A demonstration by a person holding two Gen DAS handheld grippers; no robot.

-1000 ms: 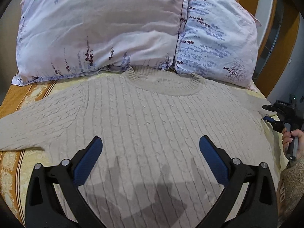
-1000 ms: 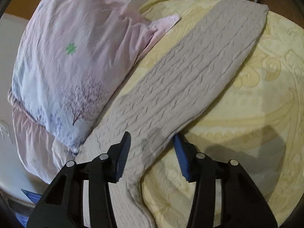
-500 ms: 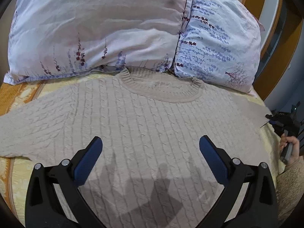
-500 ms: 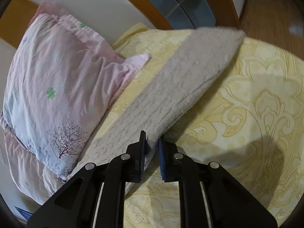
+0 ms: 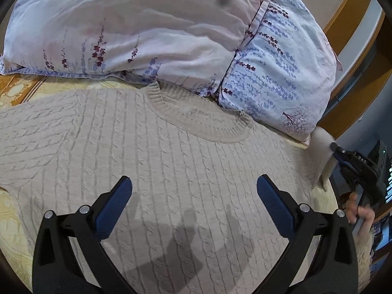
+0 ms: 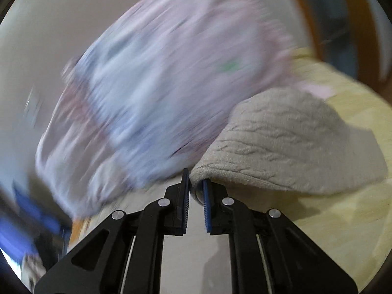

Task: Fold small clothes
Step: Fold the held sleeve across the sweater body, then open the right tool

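Sweater (image 5: 171,171) is what we've got spread flat on the bed (image 5: 14,220), collar (image 5: 196,120) pointing away from us toward the pillows (image 5: 171,31), its body running lengthwise from our left tongs (image 5: 193,196) up to them. Our left tongs hang spread wide above the chest, gripping nothing. Our right tongs (image 6: 196,191) are clamped on the edge of the right sleeve (image 6: 289,142), which is lifted off the yellow bedspread (image 6: 343,215) and bunched up. The right view is pretty blurry.
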